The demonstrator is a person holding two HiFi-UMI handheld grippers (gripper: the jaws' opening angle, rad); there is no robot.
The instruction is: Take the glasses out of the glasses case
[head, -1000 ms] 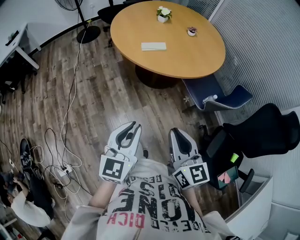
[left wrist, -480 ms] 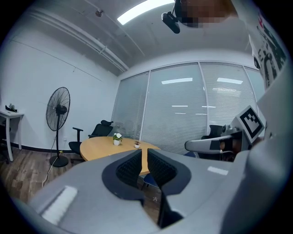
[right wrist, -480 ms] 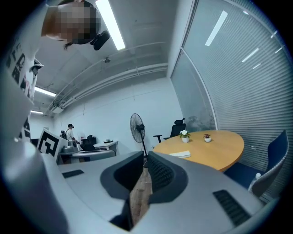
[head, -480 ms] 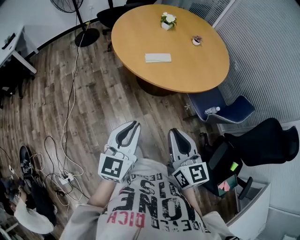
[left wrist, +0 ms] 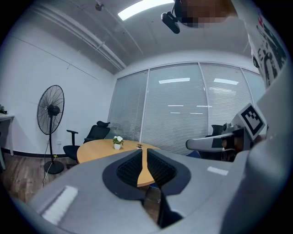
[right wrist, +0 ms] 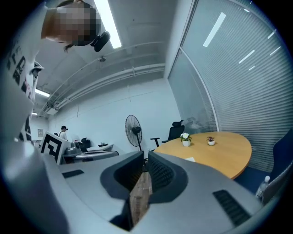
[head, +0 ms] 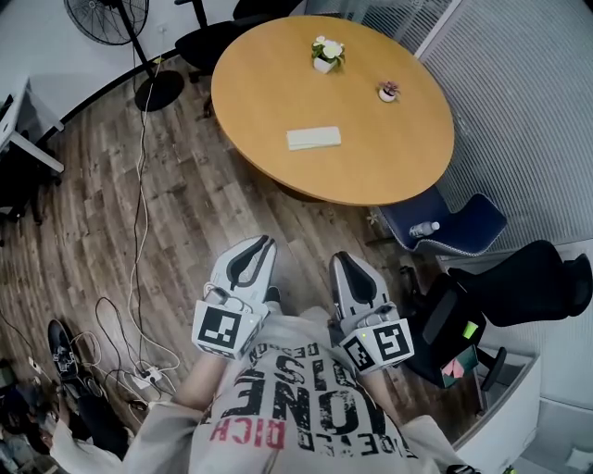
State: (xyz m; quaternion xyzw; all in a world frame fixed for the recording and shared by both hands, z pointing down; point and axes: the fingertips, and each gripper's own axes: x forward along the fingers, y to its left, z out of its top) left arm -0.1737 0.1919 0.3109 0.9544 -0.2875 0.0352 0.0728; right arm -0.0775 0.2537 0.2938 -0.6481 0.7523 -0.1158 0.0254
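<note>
Pale glasses case (head: 314, 139) lies closed on round table (head: 278, 83); I cannot see inside. Left gripper (head: 269, 242): jaws just closing, narrow gap, empty; right gripper (head: 339, 259): pressed together, empty.

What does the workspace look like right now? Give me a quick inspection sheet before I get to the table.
Surface: round wooden table, ahead of both grippers, not yet reached.
Job's things: glasses case lies flat on the table, untouched; glasses not seen.
Clutter: white-flowered pot and small pink-flowered pot beyond the case.
Grippers: left gripper jaws have just been closing, slim gap, nothing between; right gripper shut, empty.
Cables: loose cables and power strip on the floor at left.
Surroundings: standing fan, blue chair, black chair.
</note>
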